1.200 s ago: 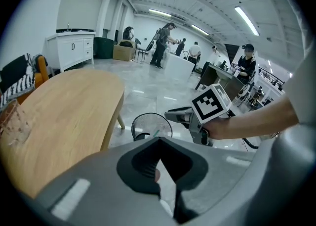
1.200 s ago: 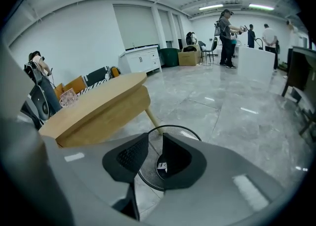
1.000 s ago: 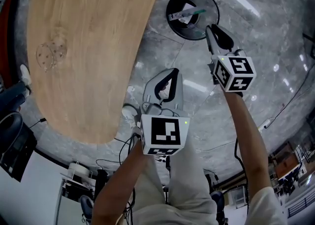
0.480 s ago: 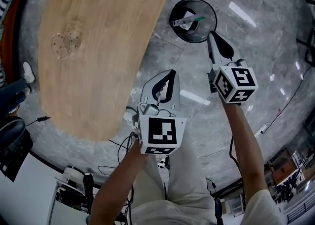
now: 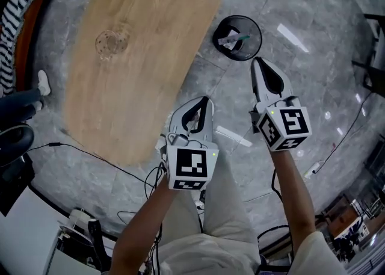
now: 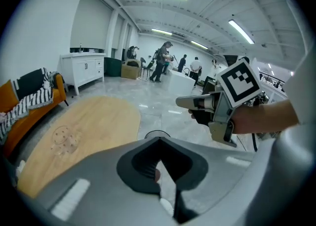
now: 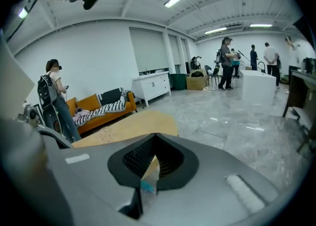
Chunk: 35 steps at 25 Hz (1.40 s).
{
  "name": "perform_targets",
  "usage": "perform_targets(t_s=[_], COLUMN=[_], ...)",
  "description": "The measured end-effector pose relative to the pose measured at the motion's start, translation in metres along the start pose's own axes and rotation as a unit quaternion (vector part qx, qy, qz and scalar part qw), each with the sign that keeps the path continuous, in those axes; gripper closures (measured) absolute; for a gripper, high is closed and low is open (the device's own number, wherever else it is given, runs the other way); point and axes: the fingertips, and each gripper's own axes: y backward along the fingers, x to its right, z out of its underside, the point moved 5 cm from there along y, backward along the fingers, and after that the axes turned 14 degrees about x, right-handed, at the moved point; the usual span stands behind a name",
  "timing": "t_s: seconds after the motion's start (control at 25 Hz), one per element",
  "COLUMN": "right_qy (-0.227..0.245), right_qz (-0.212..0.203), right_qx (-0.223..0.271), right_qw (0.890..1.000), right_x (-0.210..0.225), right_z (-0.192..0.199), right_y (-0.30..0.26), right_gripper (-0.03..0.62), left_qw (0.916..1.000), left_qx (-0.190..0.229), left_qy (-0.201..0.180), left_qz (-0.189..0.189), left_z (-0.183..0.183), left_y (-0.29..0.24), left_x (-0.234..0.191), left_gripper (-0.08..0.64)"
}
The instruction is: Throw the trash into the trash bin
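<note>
Left gripper (image 5: pixel 206 100): jaws closed at the tips. A pale scrap shows in the loop behind them; can't tell if it's gripped. Right gripper (image 5: pixel 257 61): jaws closed, nothing clearly gripped. Trash bin (image 5: pixel 257 34) is on the floor just ahead of the right gripper, not touching, with trash (image 5: pixel 229 40) inside. Table (image 5: pixel 138 57) is left of the left gripper.

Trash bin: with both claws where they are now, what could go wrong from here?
The left claw is shut on what looks like a white scrap, over the floor and short of the trash bin; opening now would likely drop it on the floor. A cable lies on the floor beside the person; stepping closer might snag it.
</note>
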Motion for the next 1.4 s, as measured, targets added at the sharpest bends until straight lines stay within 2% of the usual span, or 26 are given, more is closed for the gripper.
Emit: perform_targets(t_s=[0.24, 0.36, 0.48, 0.68, 0.92, 1.16, 1.4], right_qy=[0.017, 0.004, -0.012, -0.027, -0.02, -0.013, 0.028], right_qz=[-0.019, -0.021, -0.026, -0.038, -0.041, -0.041, -0.07], right_qx=[0.018, 0.038, 0.048, 0.059, 0.075, 0.083, 0.1], right_qw=[1.0, 0.999, 0.998, 0.997, 0.996, 0.996, 0.992], right_x=[-0.075, -0.112, -0.145, -0.192, -0.243, -0.305, -0.379], right_z=[-0.065, -0.095, -0.116, -0.147, -0.185, -0.19, -0.201], right_y=[0.041, 0.061, 0.078, 0.113, 0.156, 0.204, 0.249], right_gripper=[0.569, 0.569, 0.569, 0.569, 0.569, 0.569, 0.569], left_qw=[0.9995, 0.9986, 0.9972, 0.9955, 0.9928, 0.9908, 0.9888], left_qx=[0.03, 0.046, 0.068, 0.09, 0.12, 0.132, 0.149], left_qy=[0.007, 0.027, 0.03, 0.017, 0.001, -0.019, 0.0], left_qz=[-0.004, -0.005, -0.013, -0.022, -0.006, 0.026, 0.015], left_z=[-0.044, -0.068, -0.089, -0.12, -0.156, -0.158, -0.142], left_y=[0.07, 0.111, 0.149, 0.208, 0.282, 0.363, 0.43], left_x=[-0.001, -0.005, -0.007, -0.002, 0.005, 0.018, 0.012], left_gripper=[0.56, 0.56, 0.56, 0.56, 0.56, 0.56, 0.56])
